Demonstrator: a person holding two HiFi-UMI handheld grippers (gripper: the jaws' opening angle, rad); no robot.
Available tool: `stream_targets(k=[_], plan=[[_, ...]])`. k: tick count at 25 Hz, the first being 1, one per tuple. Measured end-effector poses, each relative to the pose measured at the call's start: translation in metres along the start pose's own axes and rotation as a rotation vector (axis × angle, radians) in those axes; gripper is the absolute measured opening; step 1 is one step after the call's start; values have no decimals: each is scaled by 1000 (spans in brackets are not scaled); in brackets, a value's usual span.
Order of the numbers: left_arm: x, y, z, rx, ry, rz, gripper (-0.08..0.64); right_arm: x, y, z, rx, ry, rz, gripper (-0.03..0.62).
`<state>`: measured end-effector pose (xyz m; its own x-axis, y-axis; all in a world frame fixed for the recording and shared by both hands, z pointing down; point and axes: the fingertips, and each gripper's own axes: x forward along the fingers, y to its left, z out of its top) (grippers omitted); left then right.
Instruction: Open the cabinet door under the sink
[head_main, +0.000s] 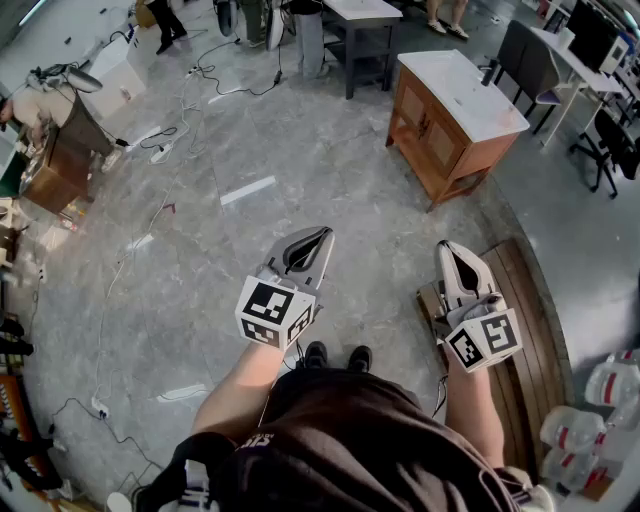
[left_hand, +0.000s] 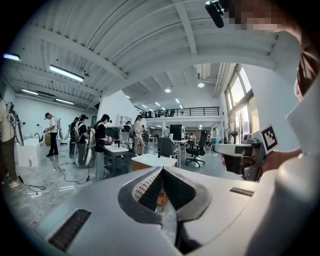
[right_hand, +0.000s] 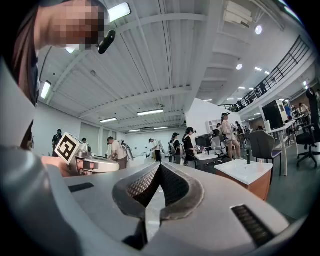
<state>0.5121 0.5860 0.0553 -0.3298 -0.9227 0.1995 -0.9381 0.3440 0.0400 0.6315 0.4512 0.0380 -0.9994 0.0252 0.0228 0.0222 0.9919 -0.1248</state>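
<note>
The sink cabinet is wooden with a white basin top and stands on the floor ahead and to the right. Its doors are closed and face left. Both grippers hang in the air well short of it, above the grey floor. My left gripper is shut with nothing in it, and my right gripper is shut and empty too. In the left gripper view the closed jaws of the left gripper point toward the cabinet's white top. In the right gripper view the cabinet sits right of the closed right gripper.
A low wooden pallet lies by my right side, with packs of water bottles beyond it. Cables trail over the floor at left. A grey table, desks and office chairs stand further off. Several people work in the background.
</note>
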Motion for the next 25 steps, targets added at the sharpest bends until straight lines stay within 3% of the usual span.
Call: stream_targets(k=[11, 15, 25], plan=[[20, -27, 0, 11, -1, 13, 18, -14, -25, -3, 18, -8, 29, 11], [24, -35, -3, 13, -1, 20, 18, -19, -32, -2, 65, -41, 44, 12], [67, -8, -9, -19, 7, 22, 18, 9, -68, -10, 106, -14, 31, 14]])
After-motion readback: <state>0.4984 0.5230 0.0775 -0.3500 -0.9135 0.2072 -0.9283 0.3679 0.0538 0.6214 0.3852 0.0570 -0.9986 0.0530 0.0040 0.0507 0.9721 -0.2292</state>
